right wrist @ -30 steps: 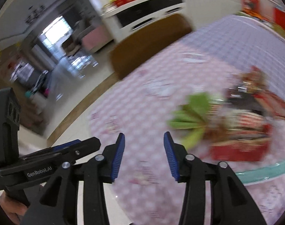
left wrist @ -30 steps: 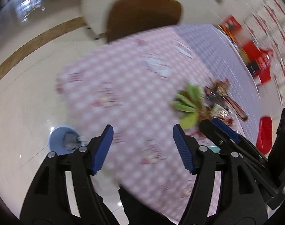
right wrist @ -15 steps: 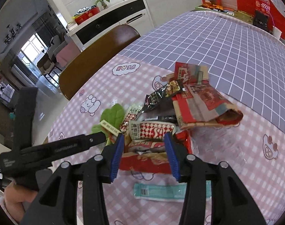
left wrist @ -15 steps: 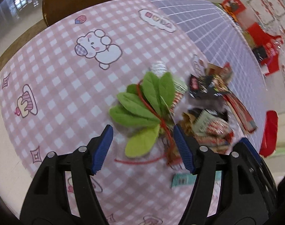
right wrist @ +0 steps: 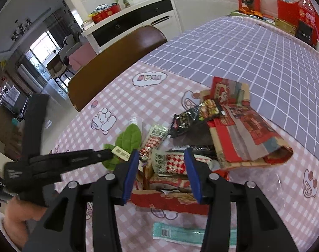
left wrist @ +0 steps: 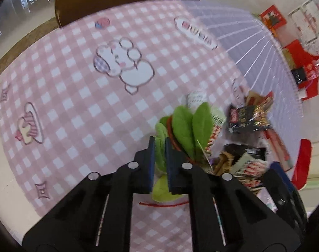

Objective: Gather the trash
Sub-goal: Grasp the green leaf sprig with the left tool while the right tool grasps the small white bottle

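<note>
A bunch of green fabric leaves (left wrist: 189, 126) tied with red string lies on the pink checked tablecloth (left wrist: 75, 84). My left gripper (left wrist: 159, 145) is shut on one leaf of the bunch; it also shows in the right wrist view (right wrist: 109, 154). The leaves (right wrist: 129, 136) lie left of a pile of snack wrappers (right wrist: 201, 126). My right gripper (right wrist: 161, 168) is open, low over a red-and-white checked wrapper (right wrist: 172, 161) in that pile. A torn red paper bag (right wrist: 243, 130) lies at the pile's right.
A teal wrapper strip (right wrist: 180, 234) lies near the table's front edge. A brown chair back (right wrist: 117, 52) stands at the far side of the table. A grey checked cloth (right wrist: 254, 52) covers the far half. A red stool (left wrist: 303, 163) stands right of the table.
My left gripper has dropped to the leaves and closed on one. My right gripper has moved in closer over the wrapper pile and stays open.
</note>
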`<action>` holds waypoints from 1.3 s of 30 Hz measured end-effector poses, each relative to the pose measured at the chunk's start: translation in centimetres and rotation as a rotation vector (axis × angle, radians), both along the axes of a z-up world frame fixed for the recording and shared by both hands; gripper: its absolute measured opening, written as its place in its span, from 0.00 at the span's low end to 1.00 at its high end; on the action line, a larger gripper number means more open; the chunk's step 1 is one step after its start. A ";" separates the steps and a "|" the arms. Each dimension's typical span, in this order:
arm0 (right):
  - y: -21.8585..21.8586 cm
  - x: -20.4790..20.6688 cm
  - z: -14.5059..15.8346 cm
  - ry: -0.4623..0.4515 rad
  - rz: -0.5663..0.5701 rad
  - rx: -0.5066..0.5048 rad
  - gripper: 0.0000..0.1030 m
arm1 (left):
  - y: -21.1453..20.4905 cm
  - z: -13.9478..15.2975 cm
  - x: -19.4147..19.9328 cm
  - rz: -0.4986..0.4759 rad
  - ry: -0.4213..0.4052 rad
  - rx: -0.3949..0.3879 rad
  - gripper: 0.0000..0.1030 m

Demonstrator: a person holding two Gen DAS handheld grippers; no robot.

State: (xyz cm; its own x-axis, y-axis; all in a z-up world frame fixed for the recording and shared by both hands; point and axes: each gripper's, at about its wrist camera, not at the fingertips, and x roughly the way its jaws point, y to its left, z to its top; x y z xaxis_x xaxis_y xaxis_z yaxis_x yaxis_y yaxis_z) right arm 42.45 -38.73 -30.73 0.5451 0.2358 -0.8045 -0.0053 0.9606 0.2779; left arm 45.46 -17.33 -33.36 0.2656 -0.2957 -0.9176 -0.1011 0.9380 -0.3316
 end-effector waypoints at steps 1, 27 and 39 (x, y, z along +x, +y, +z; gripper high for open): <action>0.4 0.2 0.0 -0.003 0.009 0.000 0.46 | 0.6 0.8 -0.2 0.006 -0.020 -0.007 0.08; 8.9 9.5 -6.1 0.133 0.050 -0.083 0.24 | 16.8 8.6 -5.4 0.258 -0.183 -0.032 0.07; 22.5 3.8 -1.9 0.118 0.303 0.082 0.24 | 27.0 9.5 -10.2 0.332 -0.181 -0.022 0.07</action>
State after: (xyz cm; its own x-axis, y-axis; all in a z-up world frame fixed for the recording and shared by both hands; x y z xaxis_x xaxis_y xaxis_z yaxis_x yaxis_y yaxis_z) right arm 46.28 -16.19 -32.63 0.3446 0.4396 -0.8295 -0.2500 0.8947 0.3702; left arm 35.29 9.69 -23.89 0.5076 -0.1852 -0.8415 -0.3361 0.8567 -0.3912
